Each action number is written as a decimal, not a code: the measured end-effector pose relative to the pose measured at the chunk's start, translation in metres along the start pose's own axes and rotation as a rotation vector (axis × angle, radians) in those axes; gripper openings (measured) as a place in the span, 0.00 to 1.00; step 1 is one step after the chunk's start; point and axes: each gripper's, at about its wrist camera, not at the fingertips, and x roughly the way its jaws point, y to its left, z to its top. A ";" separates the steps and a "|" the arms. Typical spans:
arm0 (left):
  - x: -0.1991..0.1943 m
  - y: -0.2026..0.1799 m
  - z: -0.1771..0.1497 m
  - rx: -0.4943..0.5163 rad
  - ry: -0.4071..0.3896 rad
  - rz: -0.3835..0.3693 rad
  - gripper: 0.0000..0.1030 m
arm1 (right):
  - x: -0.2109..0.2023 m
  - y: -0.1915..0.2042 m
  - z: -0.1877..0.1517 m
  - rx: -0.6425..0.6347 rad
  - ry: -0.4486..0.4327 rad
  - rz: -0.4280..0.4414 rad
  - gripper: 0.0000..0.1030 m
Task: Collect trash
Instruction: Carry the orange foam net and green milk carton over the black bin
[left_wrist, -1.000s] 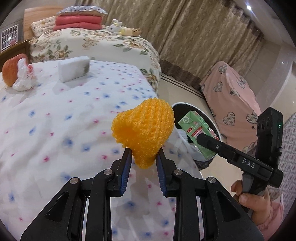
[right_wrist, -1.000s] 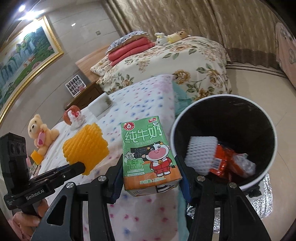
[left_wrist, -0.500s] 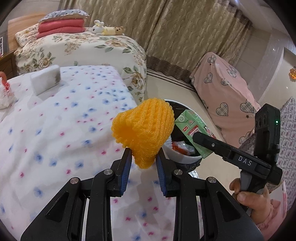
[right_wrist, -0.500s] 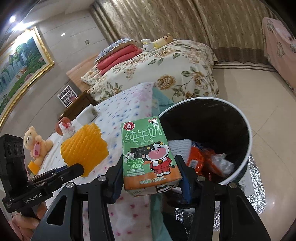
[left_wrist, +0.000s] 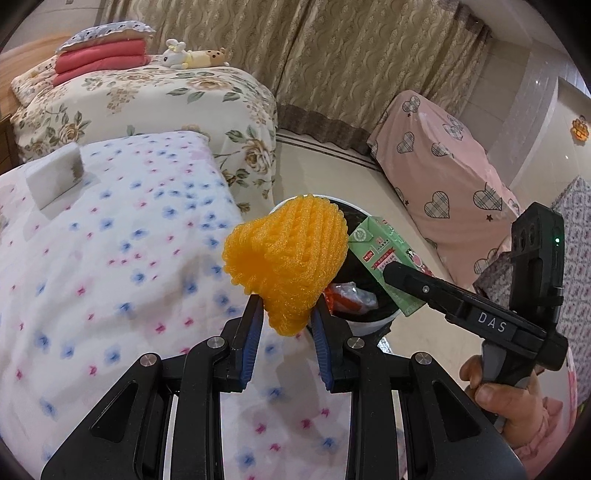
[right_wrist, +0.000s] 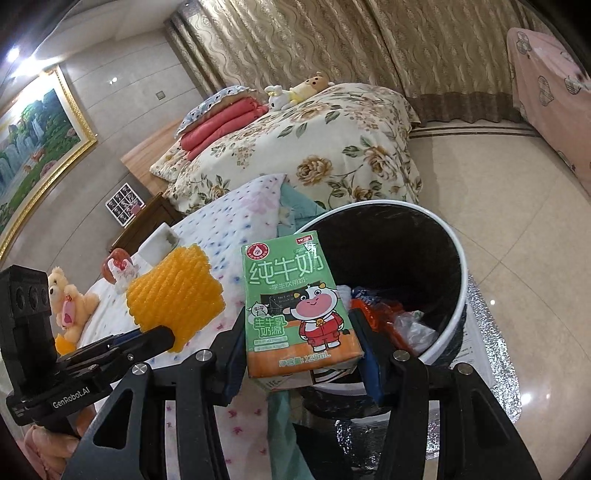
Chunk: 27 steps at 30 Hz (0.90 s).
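- The left gripper (left_wrist: 286, 328) is clamped on the lower end of an orange foam net (left_wrist: 286, 264), its blue pads pressing both sides. The net is held clear of the bed.
- The right gripper (right_wrist: 301, 363) is closed on a green milk carton (right_wrist: 297, 302), held upright by its lower sides, label toward the camera.
- Change over the last second: both grippers have travelled from above the spotted bedspread (left_wrist: 110, 236) toward the bin (right_wrist: 452, 236). In the left view the bin was mostly hidden behind the net; its rim and contents are now exposed just beyond the net.
- In the right view the carton now overlaps the near rim of the bin. Whether it is truly over the opening cannot be told from this angle.
- Bin contents: red and clear wrappers (right_wrist: 400, 317) lie at the bottom. The bin stands on the floor just beside the bed's edge.
- Judgement: both items are in the carry stage and near release. The carton appears closer to the opening than the net.
- Left on the bedspread: a white block (left_wrist: 55, 177) and an apple with crumpled wrap (right_wrist: 118, 267).
- Risk: the light foam net may cling to a pad or drift wide when let go.
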 end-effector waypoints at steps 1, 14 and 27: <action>0.002 -0.002 0.001 0.004 0.000 -0.001 0.25 | 0.000 -0.002 0.001 0.004 -0.001 -0.002 0.51; 0.020 -0.024 0.015 0.053 0.016 -0.008 0.25 | -0.002 -0.021 0.007 0.023 -0.010 -0.026 0.51; 0.030 -0.031 0.019 0.069 0.032 -0.003 0.25 | -0.001 -0.029 0.012 0.027 -0.009 -0.036 0.51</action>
